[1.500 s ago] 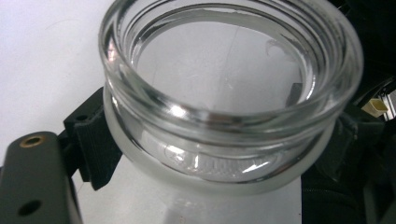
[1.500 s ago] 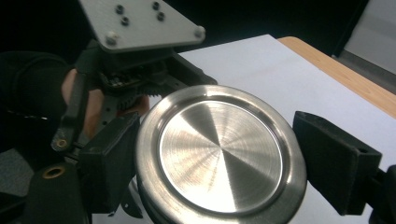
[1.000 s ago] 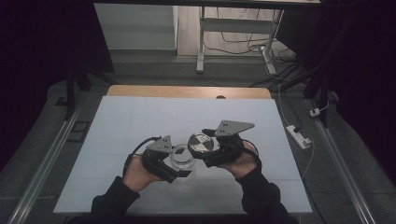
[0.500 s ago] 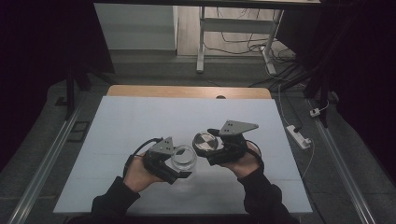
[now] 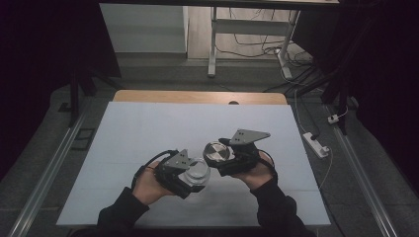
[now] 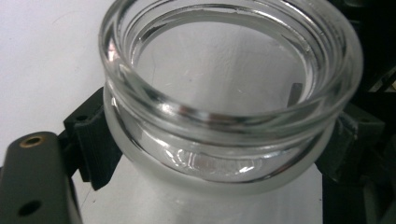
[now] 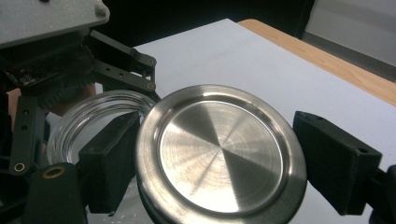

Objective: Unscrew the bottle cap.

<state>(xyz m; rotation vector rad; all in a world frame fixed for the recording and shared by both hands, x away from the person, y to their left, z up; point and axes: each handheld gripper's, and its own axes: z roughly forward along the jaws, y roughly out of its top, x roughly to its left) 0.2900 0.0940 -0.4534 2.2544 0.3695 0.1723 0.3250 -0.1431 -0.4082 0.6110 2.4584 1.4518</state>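
1. My left gripper (image 5: pixel 190 173) is clamped on the jar (image 5: pixel 196 170) — in the left gripper view its two black pads press on the glass just under the rim, one on each side.
2. The jar (image 6: pixel 224 93) is clear glass, mouth open, with no lid on it; I can see the white table through its bottom.
3. My right gripper (image 5: pixel 222 155) is clamped on the lid (image 5: pixel 216 152) — in the right gripper view a pad sits against its edge on either side.
4. The lid (image 7: pixel 219 154) is a round steel disc with a brushed face and a raised rim, held tilted, its face turned up toward that camera.
5. In the high view, jar and lid are just beside each other, the lid a little farther from me and to the right; whether they touch I cannot tell.
6. Both are held over the table (image 5: pixel 148 128), nearer its near edge than its far one, roughly midway between the left and right edges.
7. In the right gripper view the jar's rim (image 7: pixel 93 112) shows behind the lid's left edge, with my left gripper's linkage above it.
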